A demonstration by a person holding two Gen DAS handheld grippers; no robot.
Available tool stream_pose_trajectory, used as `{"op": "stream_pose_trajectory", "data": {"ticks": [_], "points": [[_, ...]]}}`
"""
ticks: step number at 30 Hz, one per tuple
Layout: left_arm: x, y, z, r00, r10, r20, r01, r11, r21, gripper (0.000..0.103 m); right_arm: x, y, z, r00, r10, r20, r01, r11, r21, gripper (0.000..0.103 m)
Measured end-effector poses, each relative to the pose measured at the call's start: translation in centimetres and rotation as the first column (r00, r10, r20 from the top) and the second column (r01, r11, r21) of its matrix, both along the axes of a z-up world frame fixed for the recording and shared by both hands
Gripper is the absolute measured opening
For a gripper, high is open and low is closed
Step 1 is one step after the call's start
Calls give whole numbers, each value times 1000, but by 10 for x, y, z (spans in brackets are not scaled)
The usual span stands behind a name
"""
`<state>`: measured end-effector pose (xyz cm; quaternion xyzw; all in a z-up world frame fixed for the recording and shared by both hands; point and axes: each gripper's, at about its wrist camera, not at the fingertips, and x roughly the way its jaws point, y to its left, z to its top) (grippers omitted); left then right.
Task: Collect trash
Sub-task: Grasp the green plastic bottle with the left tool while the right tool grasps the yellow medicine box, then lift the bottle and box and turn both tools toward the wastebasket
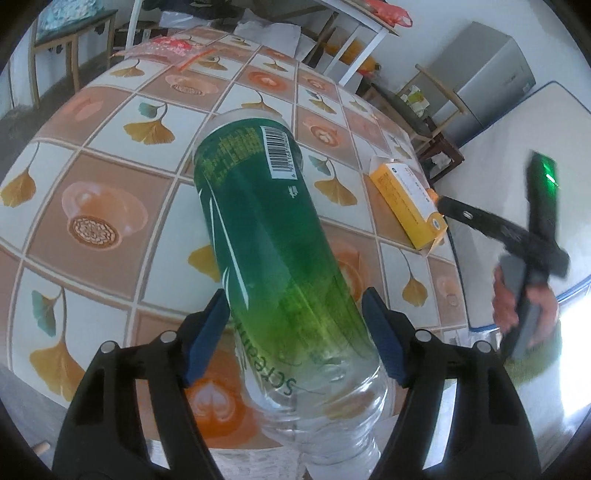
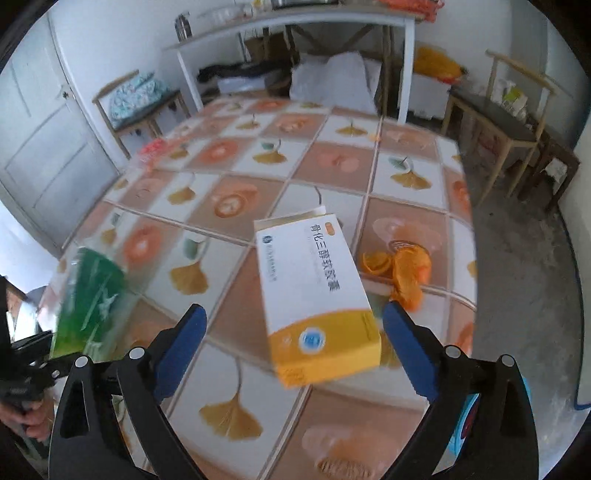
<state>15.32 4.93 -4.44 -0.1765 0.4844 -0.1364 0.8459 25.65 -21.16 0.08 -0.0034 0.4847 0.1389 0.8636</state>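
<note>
A clear plastic bottle with a green label [image 1: 266,236] lies on the patterned table [image 1: 110,184], its neck end towards the camera. My left gripper [image 1: 295,332] straddles its lower half, the blue pads against both sides. The same bottle [image 2: 88,306] shows blurred at the left of the right wrist view. A white and yellow medicine box [image 2: 317,295] lies flat on the table, between the spread fingers of my right gripper [image 2: 291,347], which is open and clear of it. In the left wrist view the box [image 1: 406,203] sits by the table's right edge.
Orange peel [image 2: 399,269] lies just right of the box. A pink wrapper [image 1: 166,46] sits at the table's far end. A hand [image 1: 524,306] holds the right gripper beyond the table's right edge. Wooden chairs [image 2: 509,125] and a white bench [image 2: 295,22] surround the table.
</note>
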Motion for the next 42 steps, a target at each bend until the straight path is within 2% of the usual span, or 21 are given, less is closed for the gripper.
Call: {"op": "stream_pose_trajectory", "data": {"ticks": [2, 6, 10, 11, 16, 25, 29, 42], "points": [[-1, 0, 1, 1000, -8, 5, 8, 1000, 18, 69, 11, 3, -12, 999, 3, -40, -4, 1000, -24, 93], [-4, 2, 2, 1000, -17, 9, 16, 999, 34, 69, 6, 7, -22, 997, 8, -70, -10, 1000, -18, 93], [-9, 0, 2, 1000, -17, 14, 17, 998, 52, 69, -9, 7, -25, 995, -13, -102, 13, 1000, -6, 72], [-10, -1, 3, 1000, -18, 15, 17, 998, 59, 69, -13, 6, -26, 994, -18, -110, 18, 1000, 5, 69], [-17, -2, 4, 1000, -22, 8, 22, 997, 68, 68, -53, -1, -24, 991, -25, -129, 34, 997, 68, 69], [-34, 2, 6, 999, -32, -34, 34, 997, 63, 65, -133, -9, -20, 987, -6, -161, 24, 994, 108, 70], [-27, 0, 7, 999, -18, -34, 21, 997, 76, 65, -139, -9, -14, 992, -23, -123, 37, 992, 117, 86], [-8, -8, 0, 1000, -6, -23, 8, 997, 79, 64, -115, 11, -25, 991, -52, -123, 65, 992, 105, 88]]}}
